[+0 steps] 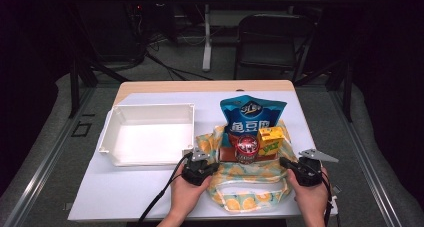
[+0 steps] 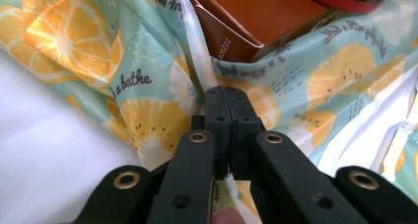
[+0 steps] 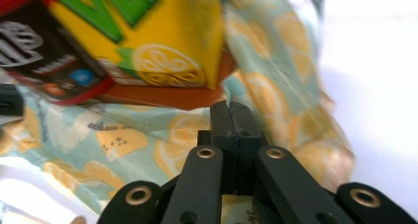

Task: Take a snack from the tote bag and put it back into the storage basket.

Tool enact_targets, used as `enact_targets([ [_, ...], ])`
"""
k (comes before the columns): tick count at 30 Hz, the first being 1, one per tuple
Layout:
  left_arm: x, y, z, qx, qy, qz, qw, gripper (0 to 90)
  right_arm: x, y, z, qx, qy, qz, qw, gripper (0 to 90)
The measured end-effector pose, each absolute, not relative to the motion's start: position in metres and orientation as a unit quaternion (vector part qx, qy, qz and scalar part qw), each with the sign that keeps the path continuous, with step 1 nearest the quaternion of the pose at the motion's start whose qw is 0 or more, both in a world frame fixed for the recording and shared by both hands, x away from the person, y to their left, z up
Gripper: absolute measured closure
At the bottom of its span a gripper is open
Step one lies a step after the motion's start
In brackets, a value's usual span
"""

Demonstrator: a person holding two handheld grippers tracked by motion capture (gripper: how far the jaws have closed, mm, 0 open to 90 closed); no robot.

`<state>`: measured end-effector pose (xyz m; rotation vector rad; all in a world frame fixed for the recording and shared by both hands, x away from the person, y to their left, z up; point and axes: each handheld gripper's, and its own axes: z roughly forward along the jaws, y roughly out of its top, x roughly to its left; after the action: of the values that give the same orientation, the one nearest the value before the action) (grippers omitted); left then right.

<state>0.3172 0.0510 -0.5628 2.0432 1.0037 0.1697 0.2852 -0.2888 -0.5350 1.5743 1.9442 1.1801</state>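
My left gripper [image 1: 199, 168] and right gripper [image 1: 303, 169] low at the table's near edge, wrists level, both clamped on the lemon-print bag [image 1: 250, 179] spread under the snacks [image 1: 252, 124]

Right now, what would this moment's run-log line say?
left gripper: jaws shut on bag | right gripper: jaws shut on bag | snacks lying on bag | white bin empty

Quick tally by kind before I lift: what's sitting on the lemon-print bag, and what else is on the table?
Snack pouches: 1, blue pouch
Round tins: 1, red tin
Cartons: 1, yellow carton
Boxes: 1, brown box, under the tin
Bags: 1, lemon-print bag
Bins: 1, white bin
Total: 6
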Motion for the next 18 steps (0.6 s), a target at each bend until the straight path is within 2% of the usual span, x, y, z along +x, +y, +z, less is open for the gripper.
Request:
enact_targets([
  [7,0.321,0.048,-0.565,0.822,0.403,0.063,0.399,89.9,0.295,-0.296,-0.555,0.585,0.720,0.345,0.144,90.0],
  [8,0.321,0.048,-0.565,0.819,0.406,0.062,0.400,89.9,0.295,-0.291,-0.560,0.594,0.698,0.376,0.138,90.0],
  [13,0.321,0.049,-0.564,0.821,0.402,0.061,0.401,89.2,0.292,-0.294,-0.561,0.590,0.692,0.394,0.135,90.0],
  [15,0.318,0.050,-0.562,0.818,0.400,0.069,0.407,86.2,0.287,-0.298,-0.554,0.576,0.702,0.393,0.147,86.2],
  [16,0.317,0.053,-0.560,0.820,0.394,0.066,0.410,84.4,0.284,-0.294,-0.553,0.578,0.675,0.435,0.150,82.7],
  [18,0.315,0.056,-0.555,0.815,0.392,0.071,0.420,81.6,0.273,-0.298,-0.537,0.553,0.692,0.428,0.179,78.8],
])
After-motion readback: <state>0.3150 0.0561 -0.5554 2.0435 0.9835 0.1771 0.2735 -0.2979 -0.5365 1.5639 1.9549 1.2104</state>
